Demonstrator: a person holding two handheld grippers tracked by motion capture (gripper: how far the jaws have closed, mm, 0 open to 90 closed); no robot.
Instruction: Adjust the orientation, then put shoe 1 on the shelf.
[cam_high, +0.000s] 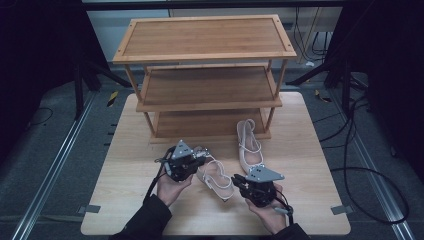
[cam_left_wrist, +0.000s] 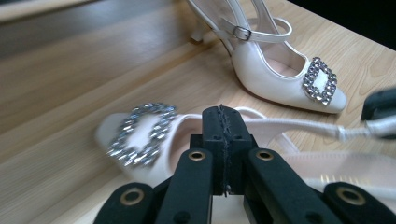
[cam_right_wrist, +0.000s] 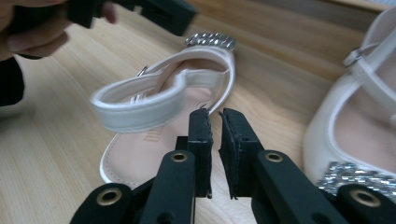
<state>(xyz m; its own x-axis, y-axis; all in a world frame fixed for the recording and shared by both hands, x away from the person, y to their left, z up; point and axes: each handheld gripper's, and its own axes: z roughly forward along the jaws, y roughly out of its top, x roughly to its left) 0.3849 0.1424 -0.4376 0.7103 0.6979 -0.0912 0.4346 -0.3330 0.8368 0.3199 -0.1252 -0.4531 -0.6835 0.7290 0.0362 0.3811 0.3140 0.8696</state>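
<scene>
Two-handed work on one sandal. Clenching left gripper (cam_left_wrist: 223, 112) tight above near sandal (cam_left_wrist: 184, 126), just behind its jewelled buckle (cam_left_wrist: 140, 133); cannot tell whether pinching thin upper edge. Holding right gripper (cam_right_wrist: 215, 116) slightly released, grasping nothing, pointing at heel strap (cam_right_wrist: 140, 105) just ahead of tips, probably lining up for it. Leaving second sandal (cam_left_wrist: 275, 79) beyond jaws on table (cam_high: 125, 165), likely heading for shelf rack (cam_high: 205, 55) farther back.
</scene>
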